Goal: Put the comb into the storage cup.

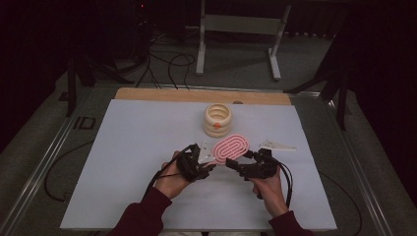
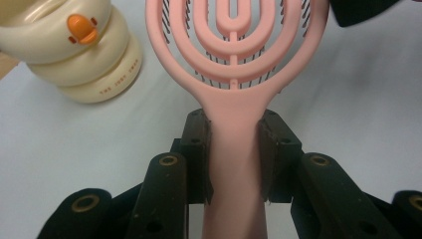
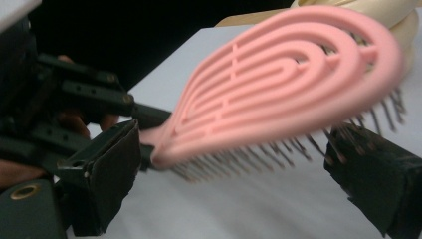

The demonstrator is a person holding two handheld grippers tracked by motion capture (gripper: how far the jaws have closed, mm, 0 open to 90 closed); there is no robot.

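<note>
A pink hairbrush (image 1: 231, 148) with an oval slotted head hangs above the white sheet, bristles down. My left gripper (image 2: 234, 154) is shut on its handle, with a pad pressed on each side. In the high view the left gripper (image 1: 211, 165) sits at the brush's near-left end. My right gripper (image 3: 244, 189) stands open, its two jaws spread wide under the brush head (image 3: 293, 79), and one jaw is close to the bristle tips. In the high view it is the right gripper (image 1: 239, 161), just right of the handle.
A cream ringed container (image 1: 218, 119) with an orange duck beak stands behind the brush; it is the cream container (image 2: 74, 55) at upper left in the left gripper view. The white sheet (image 1: 133, 162) covers the table, with a wooden edge (image 1: 162, 93) at the back. Cables and a white frame (image 1: 236, 29) lie beyond on the floor.
</note>
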